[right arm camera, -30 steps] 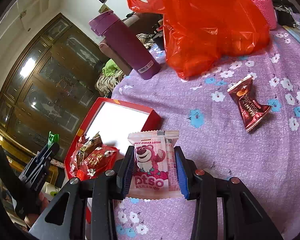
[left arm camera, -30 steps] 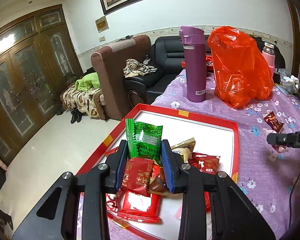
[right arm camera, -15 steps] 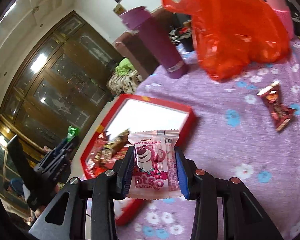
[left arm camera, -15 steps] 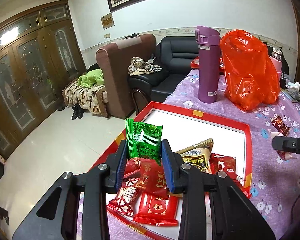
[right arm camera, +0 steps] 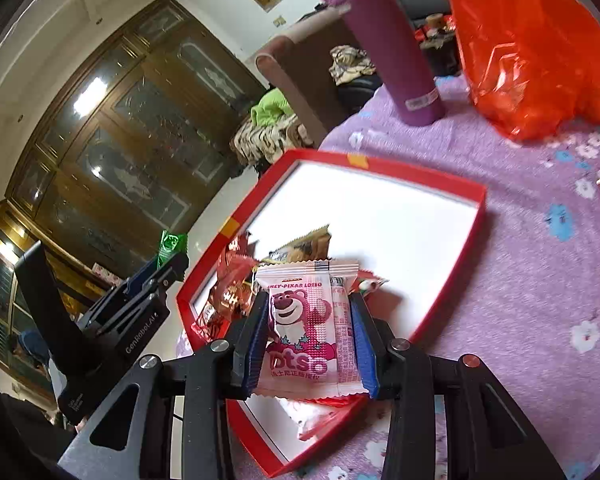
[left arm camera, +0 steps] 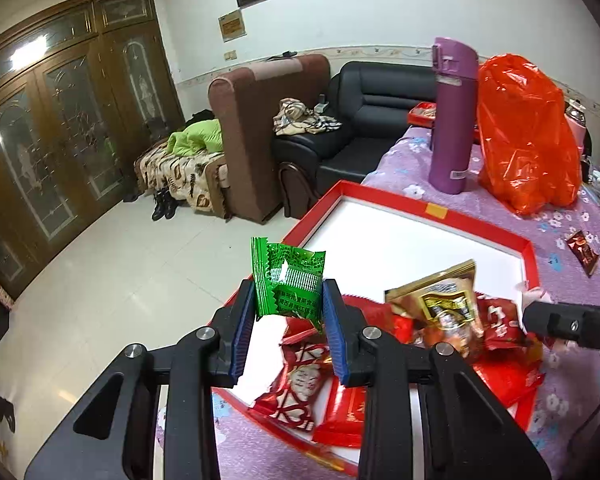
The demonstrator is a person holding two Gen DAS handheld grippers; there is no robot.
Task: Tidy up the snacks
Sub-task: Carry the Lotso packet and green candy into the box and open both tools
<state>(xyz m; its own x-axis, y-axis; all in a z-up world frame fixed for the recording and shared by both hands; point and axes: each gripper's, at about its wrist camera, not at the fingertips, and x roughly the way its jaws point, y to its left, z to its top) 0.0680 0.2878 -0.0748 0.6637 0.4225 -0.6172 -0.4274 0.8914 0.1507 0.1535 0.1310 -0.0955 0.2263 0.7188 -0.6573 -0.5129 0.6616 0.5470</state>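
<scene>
My left gripper (left arm camera: 289,312) is shut on a green snack packet (left arm camera: 288,280) and holds it above the near left edge of the red tray (left arm camera: 432,208). My right gripper (right arm camera: 310,332) is shut on a pink bear-print snack packet (right arm camera: 306,328) above the tray's (right arm camera: 472,236) near part. Several red and gold snack packets (left arm camera: 444,312) lie piled in the tray's near end; its far half shows bare white floor. The right gripper shows in the left wrist view (left arm camera: 568,326), the left one in the right wrist view (right arm camera: 168,268).
A purple thermos (left arm camera: 452,116) and a red plastic bag (left arm camera: 528,136) stand at the back of the purple flowered tablecloth (left arm camera: 580,240). A loose dark red candy (left arm camera: 582,250) lies right of the tray. Sofas and tiled floor lie beyond the table's left edge.
My right gripper has carried the pink packet left, from over the tablecloth to over the tray. My left gripper has pulled back and left with the green packet.
</scene>
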